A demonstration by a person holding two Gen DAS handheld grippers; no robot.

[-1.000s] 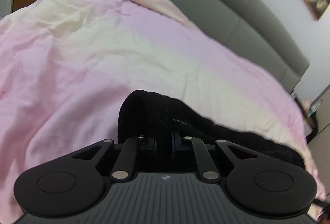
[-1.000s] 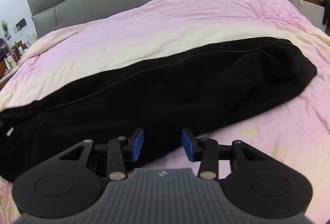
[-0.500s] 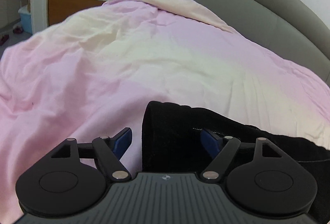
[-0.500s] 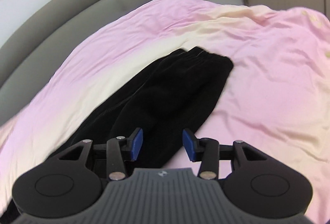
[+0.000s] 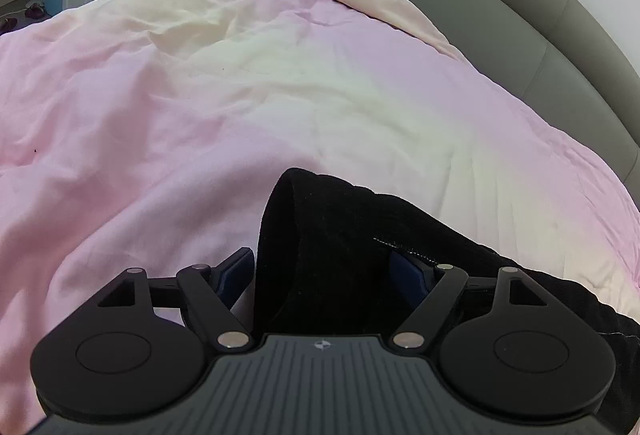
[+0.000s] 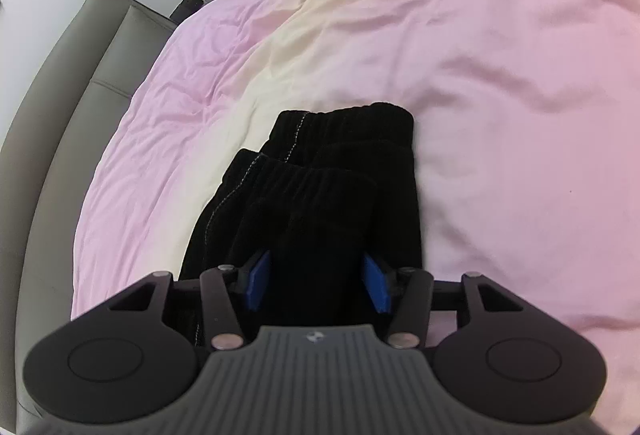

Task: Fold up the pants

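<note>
Since a second ago, the left gripper [image 5: 320, 277] has let go: it was clamped on a bunched end of the pants [image 5: 344, 235], and its jaws have just been opening, so they now stand wide. That end still lies between the pads, one blue pad on either side, but neither seems to press on the cloth. From this view the pants run off to the right across the pink duvet [image 5: 200, 115], with a grey headboard [image 5: 500, 15] behind.

Over on the right wrist view, the change is bigger. A second ago this camera looked across the whole length of the pants; now it looks down along them toward the ribbed cuffs [image 6: 348, 127], which lie stacked, one leg on top of the other. The right gripper [image 6: 318, 285] is partly open, with black cloth filling the view between its pads. Whether the pads actually touch the cloth I cannot tell; it looks more like hovering over it than a grip.

My read: the lengthwise fold is done and the left end has just been laid down. Next comes the crosswise fold, which calls for the right gripper to close on the stacked legs and carry them toward the other end, keeping both layers together.
</note>
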